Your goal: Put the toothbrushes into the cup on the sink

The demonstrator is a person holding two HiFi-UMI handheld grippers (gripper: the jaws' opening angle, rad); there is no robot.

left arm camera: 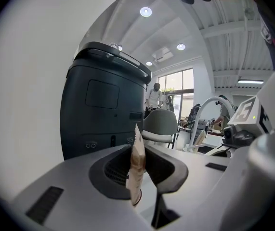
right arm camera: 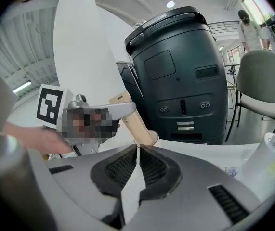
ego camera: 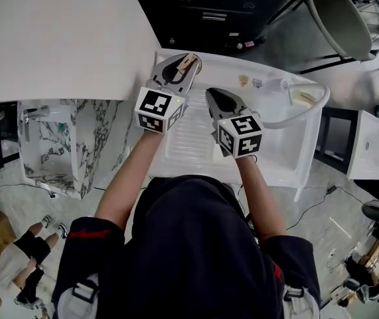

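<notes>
Head cam: above the person, facing steeply down onto the sink (ego camera: pixel 308 171), mid distance. The left hand-held gripper (ego camera: pixel 181 64) and right hand-held gripper (ego camera: pixel 214 98) sit centre frame.

Left gripper cam: close behind its own jaws, near level, facing the dark machine (left arm camera: pixel 103 114), chair (left arm camera: pixel 161 124) and tap (left arm camera: pixel 209 109).

Right gripper cam: same mount, tilted slightly down. It shares the machine and chair, and sees the left hand-held gripper's toothbrush (right arm camera: pixel 135 119) side-on.
</notes>
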